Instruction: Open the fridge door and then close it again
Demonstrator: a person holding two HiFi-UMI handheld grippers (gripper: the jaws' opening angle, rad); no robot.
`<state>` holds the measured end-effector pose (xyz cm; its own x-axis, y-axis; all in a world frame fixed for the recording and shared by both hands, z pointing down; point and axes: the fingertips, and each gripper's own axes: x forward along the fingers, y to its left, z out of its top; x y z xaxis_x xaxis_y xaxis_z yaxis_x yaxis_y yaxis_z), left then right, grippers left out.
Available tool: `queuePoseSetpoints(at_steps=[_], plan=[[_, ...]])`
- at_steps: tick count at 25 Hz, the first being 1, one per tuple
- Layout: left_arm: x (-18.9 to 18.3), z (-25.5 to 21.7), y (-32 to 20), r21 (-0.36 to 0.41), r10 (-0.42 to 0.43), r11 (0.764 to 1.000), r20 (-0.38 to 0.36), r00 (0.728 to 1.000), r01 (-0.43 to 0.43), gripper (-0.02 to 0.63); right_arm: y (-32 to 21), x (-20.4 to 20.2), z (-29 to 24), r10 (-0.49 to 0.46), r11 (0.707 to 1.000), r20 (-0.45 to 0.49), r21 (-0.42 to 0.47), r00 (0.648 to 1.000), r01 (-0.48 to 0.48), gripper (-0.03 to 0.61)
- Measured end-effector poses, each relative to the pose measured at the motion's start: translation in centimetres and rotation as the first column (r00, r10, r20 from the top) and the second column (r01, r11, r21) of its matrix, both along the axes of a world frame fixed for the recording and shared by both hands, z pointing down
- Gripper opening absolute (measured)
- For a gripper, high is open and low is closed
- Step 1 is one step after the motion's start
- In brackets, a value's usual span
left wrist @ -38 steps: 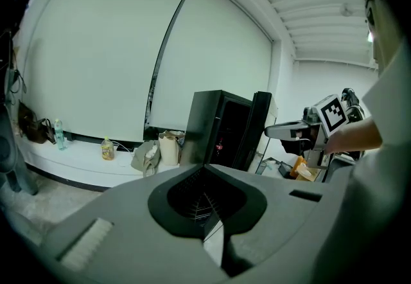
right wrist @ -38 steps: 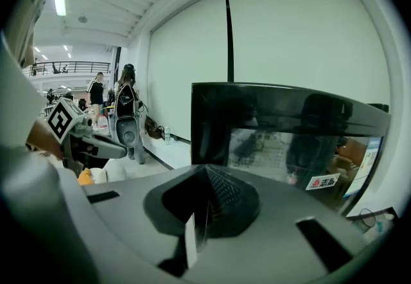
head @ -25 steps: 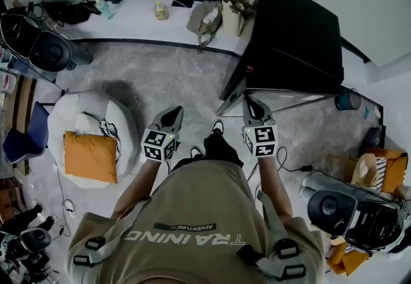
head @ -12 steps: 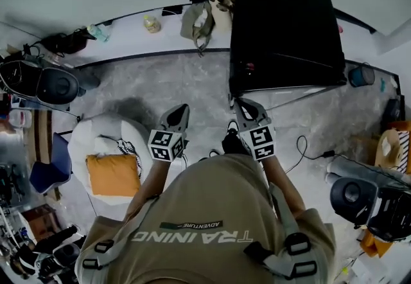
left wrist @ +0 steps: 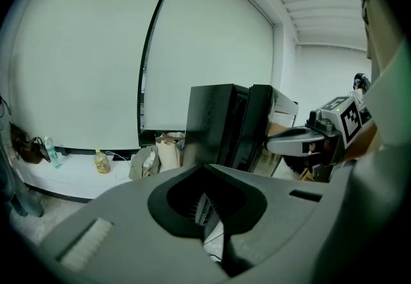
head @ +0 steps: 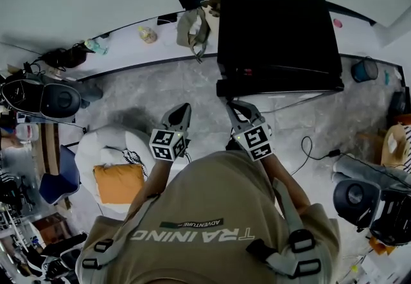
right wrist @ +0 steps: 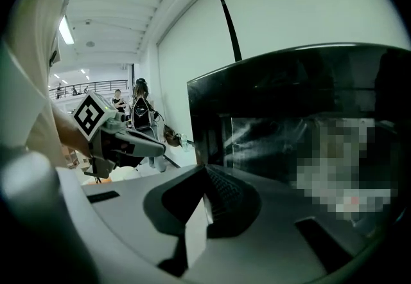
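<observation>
The black fridge (head: 276,26) stands against the white wall ledge. Its glass door (head: 282,91) lies almost flat against the body; I cannot tell if a gap remains. My right gripper (head: 235,106) is shut and empty, its tip just in front of the door's left end. In the right gripper view the door (right wrist: 302,128) fills the space beyond the shut right gripper (right wrist: 205,170). My left gripper (head: 183,110) is shut on nothing and hangs over the floor left of the fridge (left wrist: 221,125). Beyond the left gripper (left wrist: 207,170), the right gripper (left wrist: 298,141) shows beside the fridge.
A white beanbag with an orange cushion (head: 119,180) lies at my left. Bags (head: 192,26) and a bottle (head: 148,35) sit on the ledge. A blue bucket (head: 364,71) and a floor cable (head: 308,148) lie to the right. Black equipment (head: 51,99) stands at the left.
The fridge door has swung from standing wide open to nearly flat against the body. My right gripper followed it forward, and my left gripper moved forward alongside.
</observation>
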<state>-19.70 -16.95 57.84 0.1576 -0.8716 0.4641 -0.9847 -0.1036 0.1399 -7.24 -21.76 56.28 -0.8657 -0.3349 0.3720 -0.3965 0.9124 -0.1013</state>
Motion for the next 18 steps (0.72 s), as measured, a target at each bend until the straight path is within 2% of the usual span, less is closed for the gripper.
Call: queuePoseSetpoints(at_steps=[9,18], plan=[[0.5,0.1,-2.5,-0.001,-0.014,1.000,0.012,1.000,0.014,0.000,-1.5,-0.7,0.1,-0.063,0.998,0.021,-0.003,0.998,0.063,0.002],[-0.1,0.0,-4.0,0.026,-0.073,0.997,0.005,0.997,0.072,0.000,-3.1,-1.1,0.5,-0.131,0.991,0.021,0.001,0.991,0.131,0.002]])
